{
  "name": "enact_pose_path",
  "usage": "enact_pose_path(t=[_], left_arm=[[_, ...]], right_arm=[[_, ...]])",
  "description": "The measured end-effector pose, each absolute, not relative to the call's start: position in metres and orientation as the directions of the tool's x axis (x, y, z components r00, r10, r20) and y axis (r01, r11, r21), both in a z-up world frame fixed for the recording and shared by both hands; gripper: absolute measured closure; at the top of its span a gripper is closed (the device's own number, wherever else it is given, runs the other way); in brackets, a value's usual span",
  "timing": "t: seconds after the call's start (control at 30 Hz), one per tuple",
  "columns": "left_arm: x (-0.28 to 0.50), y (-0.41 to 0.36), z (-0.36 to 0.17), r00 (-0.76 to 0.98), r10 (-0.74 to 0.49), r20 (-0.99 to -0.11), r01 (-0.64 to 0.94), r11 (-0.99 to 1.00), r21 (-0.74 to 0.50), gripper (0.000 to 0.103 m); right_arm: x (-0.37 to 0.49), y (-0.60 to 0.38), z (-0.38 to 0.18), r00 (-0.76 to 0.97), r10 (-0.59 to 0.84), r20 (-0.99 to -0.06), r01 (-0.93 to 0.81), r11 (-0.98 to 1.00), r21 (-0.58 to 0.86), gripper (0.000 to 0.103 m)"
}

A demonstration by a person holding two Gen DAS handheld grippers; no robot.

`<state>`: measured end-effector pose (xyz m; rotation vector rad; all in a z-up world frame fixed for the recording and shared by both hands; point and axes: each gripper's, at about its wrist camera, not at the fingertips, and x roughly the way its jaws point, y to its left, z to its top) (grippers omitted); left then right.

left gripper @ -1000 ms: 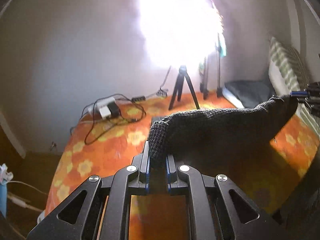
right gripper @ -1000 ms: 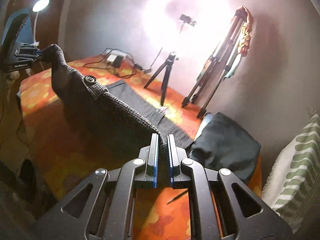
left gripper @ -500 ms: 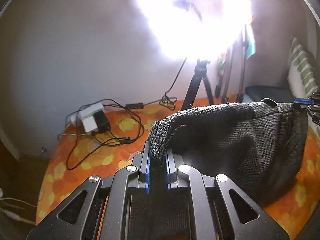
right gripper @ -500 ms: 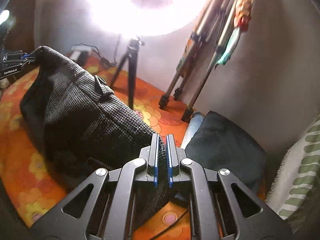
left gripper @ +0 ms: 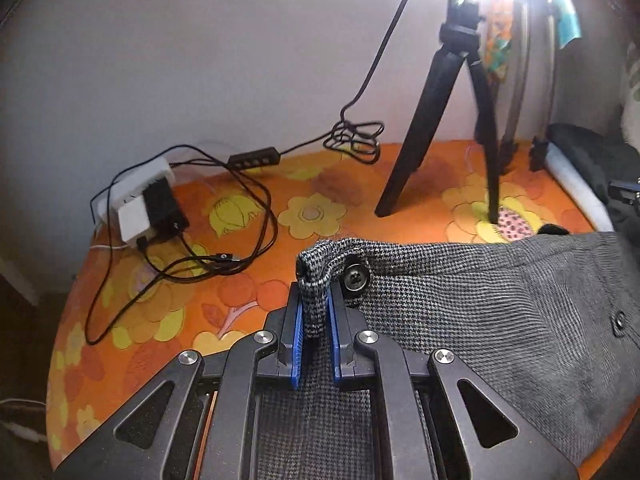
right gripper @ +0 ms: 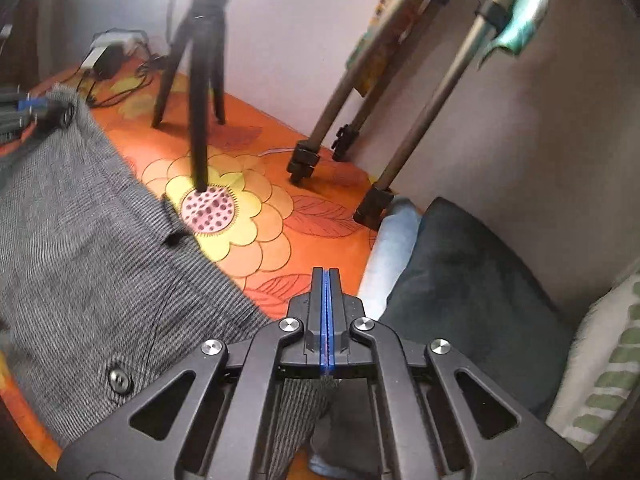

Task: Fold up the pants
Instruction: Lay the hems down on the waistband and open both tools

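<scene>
Orange flowered bedding (left gripper: 240, 288) carries the grey pants (left gripper: 500, 304), waistband running left to right between both grippers: left gripper (left gripper: 316, 316) clamped on the buttoned corner, right gripper (right gripper: 327, 312) pinching the opposite edge, legs trailing nearer.

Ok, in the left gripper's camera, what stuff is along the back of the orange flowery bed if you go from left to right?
White power strip → black cable controller → tangled cable loop → black tripod → dark folded cloth at the right edge.
</scene>
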<state>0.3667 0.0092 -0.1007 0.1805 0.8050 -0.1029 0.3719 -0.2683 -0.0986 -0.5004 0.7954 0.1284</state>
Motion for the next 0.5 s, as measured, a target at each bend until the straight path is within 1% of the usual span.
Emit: enact_pose_path(t=[0.07, 0.17, 0.23, 0.3, 0.37, 0.4, 0.47, 0.5], left_arm=[[0.373, 0.006, -0.108, 0.679, -0.008, -0.734, 0.16, 0.978, 0.137, 0.094], [0.377, 0.002, -0.112, 0.683, 0.006, -0.73, 0.161, 0.974, 0.159, 0.094], [0.378, 0.002, -0.113, 0.681, 0.01, -0.732, 0.154, 0.976, 0.157, 0.094], [0.38, 0.002, -0.114, 0.676, 0.016, -0.736, 0.15, 0.976, 0.159, 0.093], [0.381, 0.001, -0.114, 0.674, 0.027, -0.738, 0.151, 0.973, 0.174, 0.093], [0.382, 0.001, -0.115, 0.671, 0.036, -0.741, 0.149, 0.972, 0.182, 0.088], [0.385, 0.005, -0.113, 0.649, 0.044, -0.759, 0.138, 0.975, 0.175, 0.082], [0.385, 0.007, -0.112, 0.649, 0.052, -0.759, 0.125, 0.977, 0.174, 0.074]], right_arm=[[0.376, -0.275, -0.098, 0.703, -0.079, -0.707, -0.277, 0.885, -0.375, 0.103], [0.377, -0.288, -0.094, 0.668, -0.017, -0.744, -0.283, 0.919, -0.276, 0.103], [0.367, -0.296, -0.094, 0.654, -0.012, -0.756, -0.279, 0.926, -0.256, 0.103], [0.358, -0.303, -0.095, 0.639, -0.014, -0.769, -0.26, 0.937, -0.234, 0.093], [0.343, -0.315, -0.097, 0.619, 0.016, -0.785, -0.243, 0.955, -0.172, 0.067], [0.337, -0.319, -0.098, 0.608, 0.015, -0.794, -0.231, 0.96, -0.158, 0.064], [0.316, -0.323, -0.096, 0.609, 0.027, -0.793, -0.223, 0.965, -0.139, 0.062], [0.302, -0.325, -0.095, 0.605, 0.039, -0.795, -0.222, 0.968, -0.121, 0.06]])
